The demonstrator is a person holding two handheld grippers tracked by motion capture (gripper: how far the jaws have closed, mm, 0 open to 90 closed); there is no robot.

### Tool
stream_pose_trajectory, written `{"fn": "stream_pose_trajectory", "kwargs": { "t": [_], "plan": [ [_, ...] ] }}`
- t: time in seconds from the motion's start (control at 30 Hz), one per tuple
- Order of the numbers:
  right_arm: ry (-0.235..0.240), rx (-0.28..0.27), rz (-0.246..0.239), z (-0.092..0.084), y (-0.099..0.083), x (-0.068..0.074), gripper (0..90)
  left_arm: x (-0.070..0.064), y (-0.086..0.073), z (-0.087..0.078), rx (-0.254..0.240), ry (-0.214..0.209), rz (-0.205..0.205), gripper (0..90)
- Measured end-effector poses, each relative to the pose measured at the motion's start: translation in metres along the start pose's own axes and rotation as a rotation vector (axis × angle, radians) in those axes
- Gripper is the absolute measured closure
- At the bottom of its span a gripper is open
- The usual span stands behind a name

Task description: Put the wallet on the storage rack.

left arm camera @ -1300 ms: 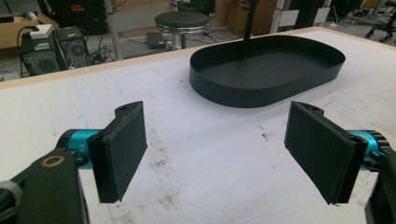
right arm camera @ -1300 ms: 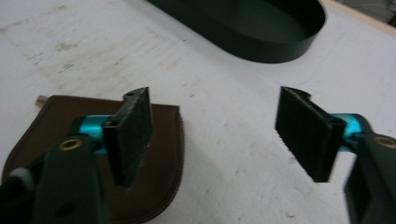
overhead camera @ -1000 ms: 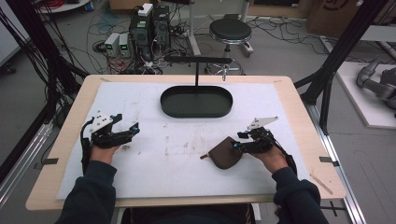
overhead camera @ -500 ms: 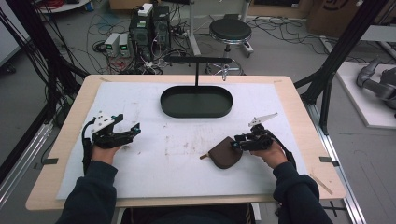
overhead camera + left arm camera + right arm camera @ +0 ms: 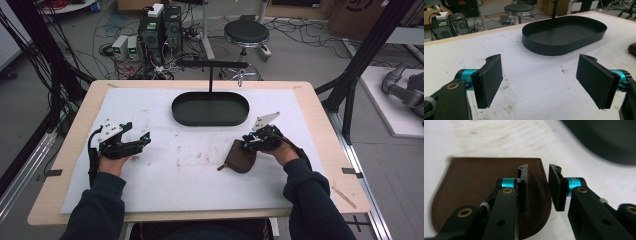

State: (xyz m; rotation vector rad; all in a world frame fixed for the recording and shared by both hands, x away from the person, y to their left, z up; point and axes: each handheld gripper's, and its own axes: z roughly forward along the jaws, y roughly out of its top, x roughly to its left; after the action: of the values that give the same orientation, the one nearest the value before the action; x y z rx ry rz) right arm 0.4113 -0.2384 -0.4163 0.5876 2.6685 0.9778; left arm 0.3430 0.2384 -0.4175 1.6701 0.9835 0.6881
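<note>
Nearest the person, the right hand-held gripper [image 5: 537, 188] is hovering over the curved edge of a brown leather pouch [image 5: 474, 192]. Its jaws have just been closing and are standing a narrow gap apart astride that edge, not yet pressing it. The pouch [image 5: 240, 157] is lying flat on the white mat [image 5: 200, 175] covering the bench [image 5: 320, 105], directly beneath and ahead of that gripper. The left hand-held gripper [image 5: 539, 82] is resting released, jaws wide over bare stained mat. Beyond both is sitting a black oval tray [image 5: 210, 109] with an upright post. Farther off are standing a stool [image 5: 246, 33], computer boxes [image 5: 160, 25] and tangled cables on the floor.
</note>
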Motion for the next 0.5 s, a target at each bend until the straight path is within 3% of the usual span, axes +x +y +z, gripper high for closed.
{"fn": "stream_pose_trajectory", "kwargs": {
  "t": [0.07, 0.1, 0.17, 0.27, 0.4, 0.5],
  "plan": [
    [-0.109, 0.002, -0.056, 0.004, 0.007, 0.002, 70.5, 0.000, 0.000, 0.000, -0.003, 0.000, -0.001, 21.1],
    [-0.150, 0.001, -0.057, 0.005, 0.009, 0.003, 68.3, 0.000, 0.000, 0.000, -0.004, -0.002, -0.002, 21.1],
    [-0.219, -0.032, 0.019, 0.003, 0.012, 0.005, 59.5, 0.000, 0.000, -0.001, -0.002, -0.002, -0.002, 21.1],
    [-0.310, -0.049, 0.101, -0.008, 0.012, 0.008, 55.0, 0.000, 0.000, -0.001, -0.002, -0.002, -0.001, 21.2],
    [-0.340, -0.079, 0.231, -0.021, 0.004, 0.016, 44.9, 0.000, 0.000, -0.002, -0.001, 0.001, 0.002, 21.1],
    [-0.322, -0.037, 0.271, -0.018, -0.003, 0.024, 41.0, 0.000, 0.000, -0.002, -0.003, 0.002, 0.001, 21.1]
  ]
}}
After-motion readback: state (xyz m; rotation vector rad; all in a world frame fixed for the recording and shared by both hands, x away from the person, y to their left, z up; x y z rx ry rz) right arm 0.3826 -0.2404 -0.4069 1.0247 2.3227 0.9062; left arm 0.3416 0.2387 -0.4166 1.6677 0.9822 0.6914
